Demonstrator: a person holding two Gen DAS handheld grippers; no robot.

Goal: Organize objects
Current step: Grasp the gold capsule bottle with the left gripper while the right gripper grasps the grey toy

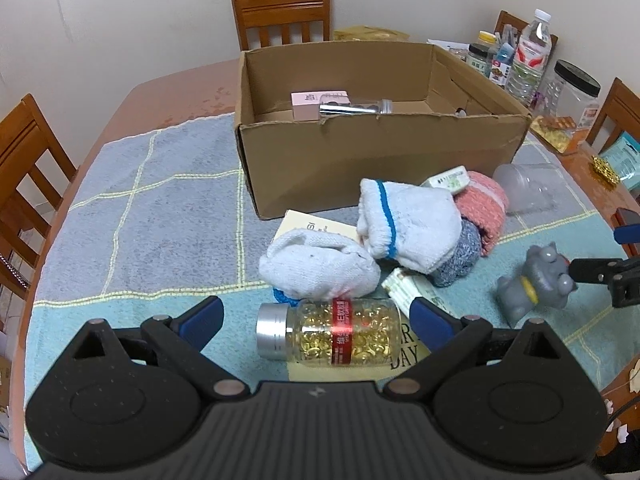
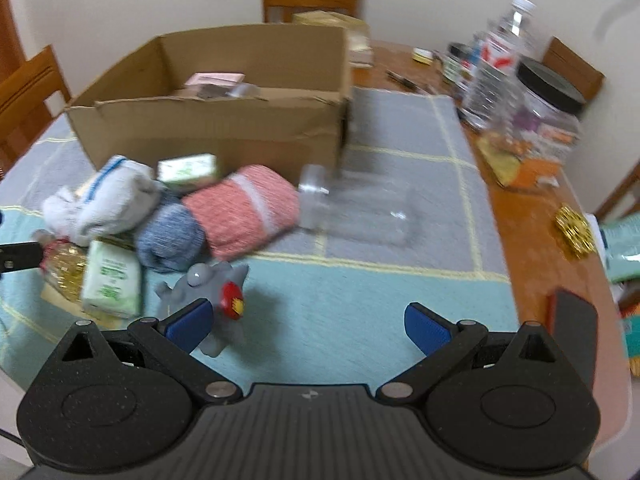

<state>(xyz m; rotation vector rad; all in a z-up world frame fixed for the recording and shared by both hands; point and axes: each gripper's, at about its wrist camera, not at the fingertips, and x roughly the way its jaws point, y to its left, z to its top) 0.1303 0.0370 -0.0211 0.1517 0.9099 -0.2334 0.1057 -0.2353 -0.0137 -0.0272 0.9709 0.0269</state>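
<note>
My left gripper (image 1: 316, 320) is open, its blue pads on either side of a capsule bottle (image 1: 332, 336) with a silver cap, lying on its side on the checked cloth. Behind it lie white socks (image 1: 320, 264), a pink rolled cloth (image 1: 484, 208) and a blue-grey sock ball (image 1: 460, 256). A grey toy figure (image 1: 532, 284) lies to the right; in the right wrist view the grey toy figure (image 2: 212, 292) is by the left pad of my open right gripper (image 2: 306, 320). An open cardboard box (image 1: 376, 152) holds a pink carton (image 1: 316, 102).
A clear plastic bottle (image 2: 356, 208) lies right of the pink cloth (image 2: 244, 208). Green-white packets (image 2: 112, 280) lie near the socks. Jars and a water bottle (image 2: 500, 64) crowd the table's far right corner. Wooden chairs (image 1: 280, 16) stand around the table.
</note>
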